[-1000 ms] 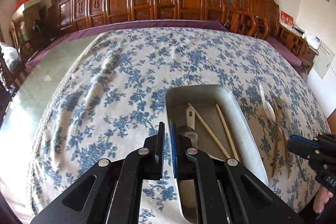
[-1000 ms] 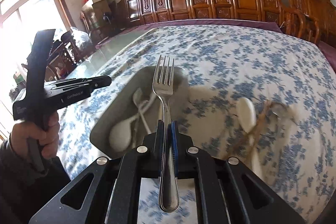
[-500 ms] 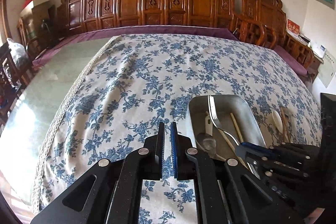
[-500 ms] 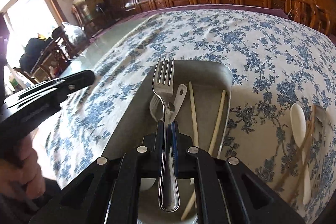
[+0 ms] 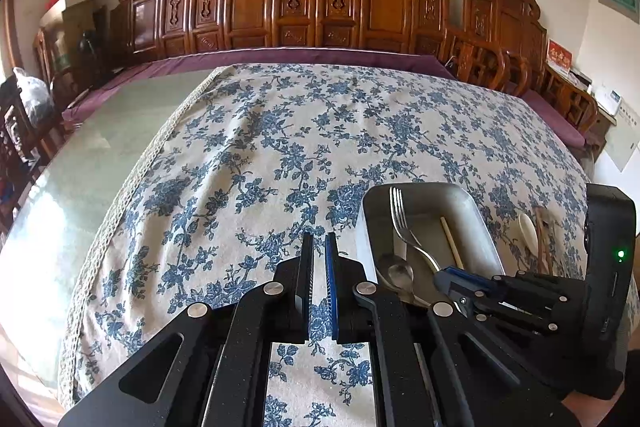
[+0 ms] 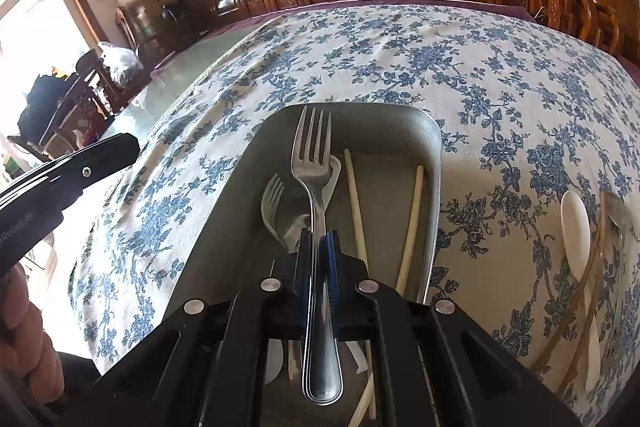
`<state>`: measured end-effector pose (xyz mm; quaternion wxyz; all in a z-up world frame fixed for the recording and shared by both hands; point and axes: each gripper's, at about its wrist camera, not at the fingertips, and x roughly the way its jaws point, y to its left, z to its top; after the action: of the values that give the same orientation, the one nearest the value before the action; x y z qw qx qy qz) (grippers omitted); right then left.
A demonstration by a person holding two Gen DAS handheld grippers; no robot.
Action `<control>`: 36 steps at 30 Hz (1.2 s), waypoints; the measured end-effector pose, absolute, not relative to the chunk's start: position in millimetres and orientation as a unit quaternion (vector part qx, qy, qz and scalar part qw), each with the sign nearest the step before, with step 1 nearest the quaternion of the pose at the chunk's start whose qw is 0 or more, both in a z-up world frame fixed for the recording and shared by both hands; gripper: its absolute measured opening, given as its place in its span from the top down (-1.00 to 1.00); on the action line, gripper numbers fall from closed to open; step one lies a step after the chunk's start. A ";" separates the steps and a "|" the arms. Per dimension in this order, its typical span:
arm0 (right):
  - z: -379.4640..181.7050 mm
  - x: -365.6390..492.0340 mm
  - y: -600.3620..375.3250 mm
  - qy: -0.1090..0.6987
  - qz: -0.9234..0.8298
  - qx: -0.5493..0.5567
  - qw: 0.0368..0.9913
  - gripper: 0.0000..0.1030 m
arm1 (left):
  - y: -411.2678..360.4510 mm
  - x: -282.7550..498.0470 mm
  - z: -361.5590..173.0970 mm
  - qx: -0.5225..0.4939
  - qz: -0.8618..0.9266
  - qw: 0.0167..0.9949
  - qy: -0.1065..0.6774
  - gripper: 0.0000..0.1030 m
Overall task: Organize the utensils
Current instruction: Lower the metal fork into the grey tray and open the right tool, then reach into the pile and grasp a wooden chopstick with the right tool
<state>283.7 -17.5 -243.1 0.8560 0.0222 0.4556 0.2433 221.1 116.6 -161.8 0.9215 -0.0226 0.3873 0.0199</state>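
And the right gripper [image 6: 319, 259] is now right over the metal tray [image 6: 434, 147], jaws clamped on the handle of a steel fork [image 6: 314, 163] with the tines pointing away toward the tray's far wall. A second ago that fork hung over the tray's near-left rim with the cloth showing under it; now the hand has swung in and dropped, and the whole fork sits inside the tray's outline, low above what already lies there: 2 pale chopsticks [image 6: 354, 199] along the right side, a white spoon handle and a second fork [image 6: 272, 199] to the left of the held one. From the left wrist view the same fork [image 5: 400, 215] shows angled down into the tray [image 5: 480, 215], with a metal spoon [image 5: 394, 271] lying at the near end. The left gripper [image 5: 319, 281] holds nothing, its pads nearly together with only a sliver of flowered tablecloth [image 5: 280, 147] showing between them, parked beside the tray's left wall and barely shifted. What this means, to my eye: the carry is over and the release is due, a simple opening of the jaws to let the fork settle among the others. Not done after that, though: out on the cloth to the right of the tray there wait a white spoon [image 6: 576, 223], a pair of brown chopsticks [image 6: 592, 267] and what looks like 1 more metal piece, partly hidden.
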 end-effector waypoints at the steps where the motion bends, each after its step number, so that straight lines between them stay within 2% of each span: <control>1: -243.0 283.4 -17.8 0.455 0.246 0.025 0.855 0.76 | 116.4 221.1 -162.0 -0.022 0.020 0.921 0.387 0.91; 9: -221.8 270.2 -29.1 0.424 0.275 0.026 0.862 0.76 | 112.8 220.8 -159.7 -0.023 0.015 0.922 0.386 0.91; 21: -173.9 241.4 -106.5 0.369 0.269 -0.020 0.889 0.76 | 81.9 216.4 -152.2 -0.014 -0.016 0.927 0.374 0.91; 33: -170.4 228.4 -195.2 0.347 0.203 -0.032 0.915 0.76 | 39.2 212.3 -150.1 0.002 -0.050 0.928 0.370 0.91; 35: -178.6 230.1 -206.9 0.351 0.190 -0.022 0.917 0.76 | 31.7 211.6 -150.4 0.004 -0.055 0.927 0.370 0.81; 36: -184.2 231.5 -213.7 0.355 0.184 -0.015 0.916 0.76 | 28.6 211.2 -150.9 0.005 -0.057 0.927 0.370 0.66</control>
<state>231.5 -213.7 -184.2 0.9165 -0.0147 0.3551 0.1836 211.2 28.6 -150.9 0.9273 0.0052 0.3700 -0.0567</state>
